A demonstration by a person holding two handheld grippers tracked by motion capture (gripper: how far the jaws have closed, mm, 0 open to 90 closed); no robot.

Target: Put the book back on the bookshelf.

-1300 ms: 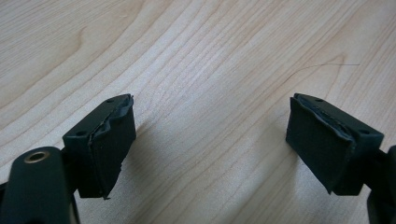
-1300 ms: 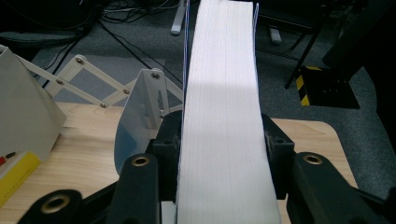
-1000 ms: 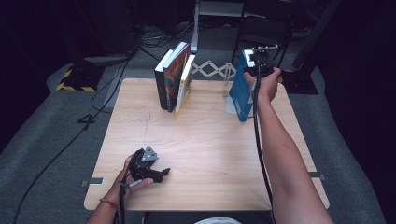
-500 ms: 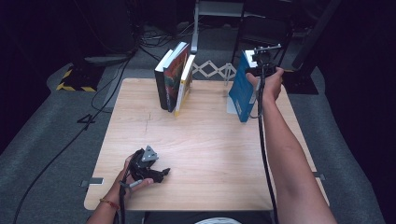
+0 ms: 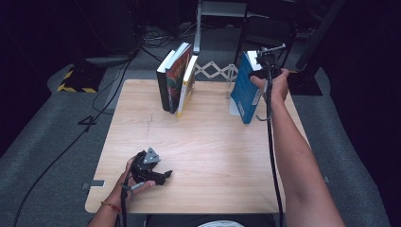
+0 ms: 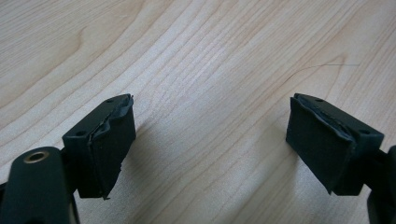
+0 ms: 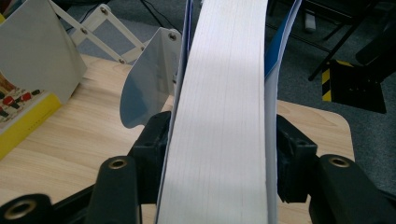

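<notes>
A blue book (image 5: pixel 246 92) stands on its edge at the table's back right, leaning on a white bookend (image 5: pixel 235 106). My right gripper (image 5: pixel 263 60) sits over the book's top. In the right gripper view its jaws flank the book's page block (image 7: pixel 224 93), and my right gripper (image 7: pixel 219 154) has just been opening. The pads stand close beside the covers without pinching them. My left gripper (image 5: pixel 163 176) rests low over the table's front left. It is open, with bare wood between the pads of my left gripper (image 6: pixel 210 140).
Three books (image 5: pixel 177 82) lean together at the back centre of the wooden table (image 5: pixel 213 156). A white folding lattice (image 5: pixel 215 72) links them to the bookend (image 7: pixel 149 88). Cables and a striped black-and-yellow stand foot (image 5: pixel 75 80) lie on the grey floor.
The right hand has shifted slightly at the top of the blue book, which stays upright in place. The left gripper has not moved.
</notes>
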